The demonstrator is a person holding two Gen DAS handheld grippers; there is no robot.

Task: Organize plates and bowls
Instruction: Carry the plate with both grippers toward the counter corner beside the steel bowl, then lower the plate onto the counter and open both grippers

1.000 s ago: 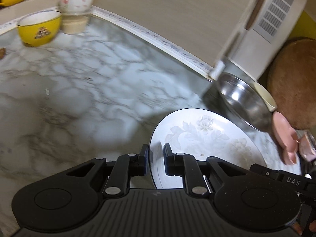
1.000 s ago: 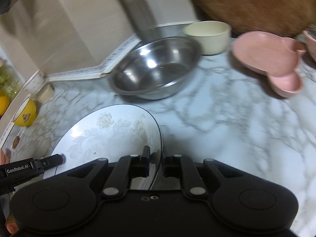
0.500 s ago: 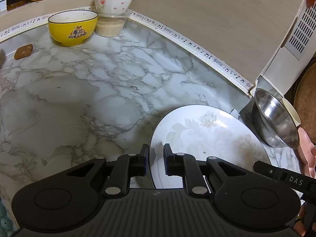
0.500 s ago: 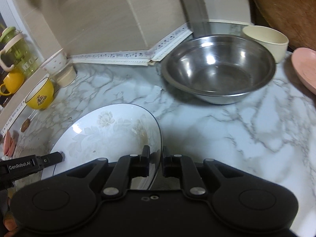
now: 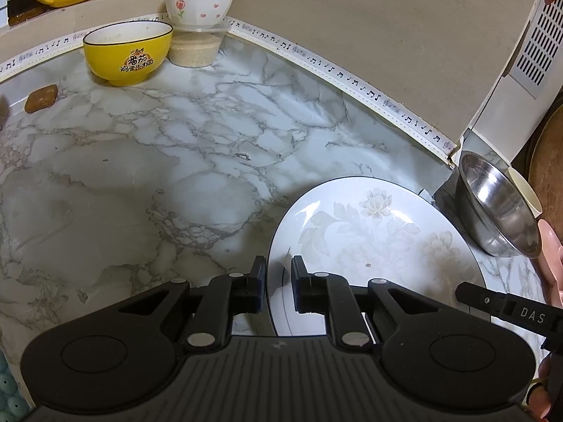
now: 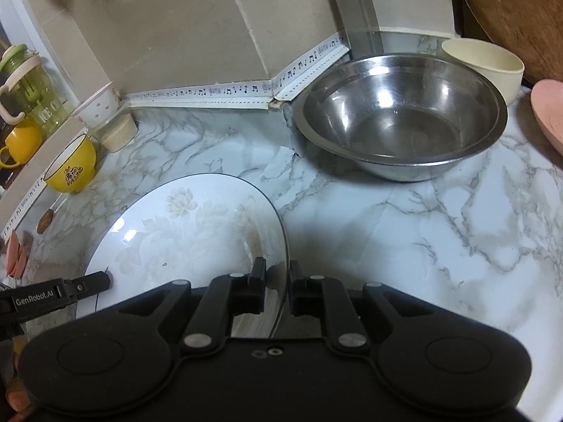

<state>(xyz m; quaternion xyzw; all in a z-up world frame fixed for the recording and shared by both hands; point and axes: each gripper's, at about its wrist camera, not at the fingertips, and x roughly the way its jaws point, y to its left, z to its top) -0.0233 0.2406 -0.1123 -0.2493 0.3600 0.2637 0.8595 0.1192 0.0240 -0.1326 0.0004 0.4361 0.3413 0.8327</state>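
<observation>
Over the grey-veined marble tabletop [image 5: 183,183], both tongs were clenched on opposite edges of the round white plate with a pale flower print and thin dark rim [image 5: 380,239]: the left tongs [image 5: 278,281] pinched its left edge and the right tongs [image 6: 276,281] its right edge, so the plate hung level between the two hands, just above the stone.

Compared with a second earlier, the pair had swung the plate leftward along the tabletop. The wide stainless-steel bowl [image 6: 401,116] and the cream bowl [image 6: 489,63] behind it had slid toward the right of both views, and the pink dish [image 6: 549,112] had nearly left the right camera. Meanwhile the yellow bowl with printed characters [image 5: 128,52] and the small white bowl with a red tulip [image 5: 198,5] had grown larger and sharper in the left view. The blur had gone and the framing barely differed from half a second before, so the carry looked finished. I judged the plate was poised for setting down on the bare stretch of marble.
</observation>
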